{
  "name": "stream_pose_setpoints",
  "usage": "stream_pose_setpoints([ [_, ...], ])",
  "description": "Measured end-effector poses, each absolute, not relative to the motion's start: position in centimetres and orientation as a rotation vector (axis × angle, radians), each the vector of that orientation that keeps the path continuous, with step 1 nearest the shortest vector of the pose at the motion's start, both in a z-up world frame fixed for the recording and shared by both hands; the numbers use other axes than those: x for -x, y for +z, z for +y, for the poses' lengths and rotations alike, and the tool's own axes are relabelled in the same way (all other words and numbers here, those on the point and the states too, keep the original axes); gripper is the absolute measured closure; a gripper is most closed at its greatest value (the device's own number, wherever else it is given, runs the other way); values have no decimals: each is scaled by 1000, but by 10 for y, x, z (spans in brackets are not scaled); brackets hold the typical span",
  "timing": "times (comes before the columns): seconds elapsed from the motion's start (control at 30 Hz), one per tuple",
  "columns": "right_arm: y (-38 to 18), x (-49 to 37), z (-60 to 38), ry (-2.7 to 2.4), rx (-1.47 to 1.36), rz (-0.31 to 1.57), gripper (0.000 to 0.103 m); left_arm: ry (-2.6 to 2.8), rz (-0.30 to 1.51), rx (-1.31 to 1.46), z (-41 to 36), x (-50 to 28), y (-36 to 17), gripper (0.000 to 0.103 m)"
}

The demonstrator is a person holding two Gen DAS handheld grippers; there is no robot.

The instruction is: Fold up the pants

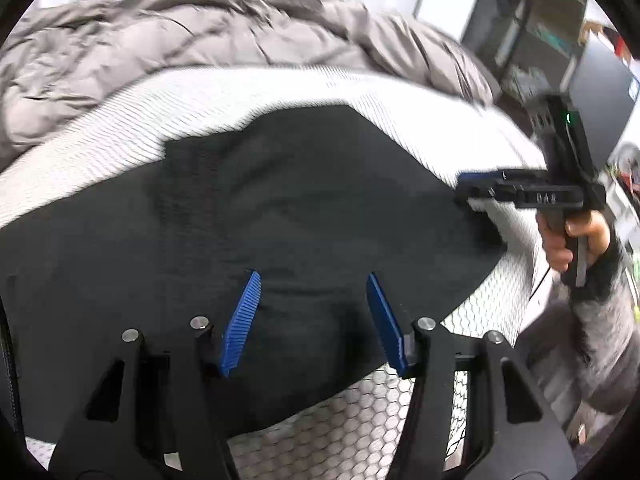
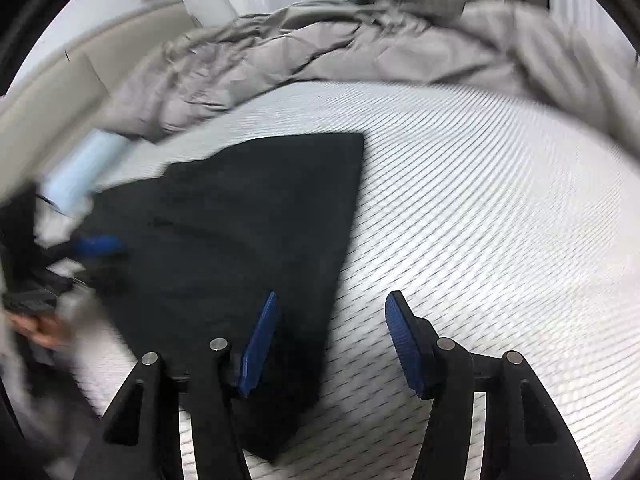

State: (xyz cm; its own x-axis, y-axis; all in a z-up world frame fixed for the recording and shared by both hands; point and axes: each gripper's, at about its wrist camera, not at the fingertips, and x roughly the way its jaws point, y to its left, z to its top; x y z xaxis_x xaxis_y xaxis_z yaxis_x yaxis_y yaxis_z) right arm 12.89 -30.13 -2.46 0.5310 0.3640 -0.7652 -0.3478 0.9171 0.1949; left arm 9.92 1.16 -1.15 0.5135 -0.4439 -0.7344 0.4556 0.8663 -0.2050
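Observation:
Black pants (image 1: pixel 280 208) lie flat and folded on the white patterned mattress (image 1: pixel 200 100). My left gripper (image 1: pixel 312 276) is open and empty, just above the pants' near part. My right gripper shows in the left wrist view (image 1: pixel 464 190) at the pants' right edge, held by a hand. In the right wrist view the pants (image 2: pixel 248 216) lie left of centre. My right gripper (image 2: pixel 332 300) is open and empty over their right edge, one pad over cloth, one over mattress (image 2: pixel 480 200). My left gripper (image 2: pixel 96 246) shows blurred at the pants' left side.
A rumpled grey duvet (image 1: pixel 180 32) is heaped at the back of the bed, also in the right wrist view (image 2: pixel 320 40). A beige headboard (image 2: pixel 60 80) stands at the left. A desk with a monitor (image 1: pixel 600 92) stands beyond the bed's right edge.

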Motion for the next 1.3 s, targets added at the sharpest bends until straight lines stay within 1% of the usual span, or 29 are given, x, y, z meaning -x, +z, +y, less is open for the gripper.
stream_pose_setpoints([
  [0.03, -28, -130, -298, 415, -9, 922, 46, -530, 900, -41, 5, -99, -17, 50],
  [0.1, -38, -118, -279, 376, 123, 901, 46, -506, 909, -111, 0, -94, -27, 50],
  [0.17, -49, -116, -270, 321, 285, 908, 46, -513, 916, -109, 4, -89, -27, 50],
  [0.23, -54, -113, -274, 319, 312, 928, 45, -521, 904, -73, 14, -81, -23, 50],
  [0.33, -40, -108, -301, 365, 183, 936, 45, -522, 880, -46, 28, -72, -14, 50],
  [0.43, -31, -109, -322, 464, -38, 887, 45, -457, 830, 7, 60, -61, 2, 49],
  [0.47, -33, -112, -323, 477, -96, 882, 45, -416, 816, 37, 74, -59, 5, 48],
  [0.57, -54, -147, -324, 484, -277, 959, 45, -243, 778, 183, 131, -51, 9, 39],
  [0.6, -61, -157, -324, 485, -316, 977, 46, -184, 765, 244, 153, -46, 8, 39],
  [0.67, -67, -178, -321, 519, -394, 981, 56, -70, 739, 363, 197, -33, 3, 39],
  [0.7, -68, -189, -320, 540, -432, 988, 64, -24, 726, 404, 213, -27, 1, 39],
  [0.73, -70, -194, -320, 537, -452, 992, 78, 29, 710, 445, 230, -21, -3, 39],
  [0.8, -62, -207, -313, 538, -430, 984, 87, 152, 675, 558, 269, 2, -10, 39],
  [0.83, -52, -205, -309, 549, -398, 943, 88, 169, 670, 587, 279, 9, -13, 39],
  [0.87, -45, -202, -305, 549, -368, 914, 88, 181, 675, 619, 292, 16, -17, 39],
  [0.9, -42, -201, -303, 530, -337, 914, 86, 190, 689, 646, 302, 21, -23, 39],
  [0.93, -44, -203, -302, 483, -295, 933, 72, 188, 699, 669, 310, 23, -28, 39],
  [0.97, -51, -207, -301, 415, -250, 976, 67, 180, 720, 721, 320, 24, -37, 39],
  [1.0, -58, -209, -301, 380, -242, 1008, 67, 170, 722, 769, 327, 24, -42, 39],
  [1.07, -53, -205, -306, 380, -307, 984, 62, 161, 711, 833, 340, 20, -50, 39],
  [1.13, -46, -199, -310, 375, -313, 965, 53, 169, 688, 890, 351, 13, -53, 39],
  [1.17, -43, -197, -310, 374, -310, 954, 51, 180, 679, 912, 353, 10, -55, 39],
  [1.23, -43, -194, -308, 390, -316, 962, 50, 194, 675, 927, 356, -9, -56, 54],
  [1.27, -44, -190, -307, 398, -317, 967, 50, 202, 677, 919, 354, -18, -55, 77],
  [1.3, -48, -186, -309, 404, -310, 971, 50, 229, 679, 888, 351, -23, -52, 94],
])
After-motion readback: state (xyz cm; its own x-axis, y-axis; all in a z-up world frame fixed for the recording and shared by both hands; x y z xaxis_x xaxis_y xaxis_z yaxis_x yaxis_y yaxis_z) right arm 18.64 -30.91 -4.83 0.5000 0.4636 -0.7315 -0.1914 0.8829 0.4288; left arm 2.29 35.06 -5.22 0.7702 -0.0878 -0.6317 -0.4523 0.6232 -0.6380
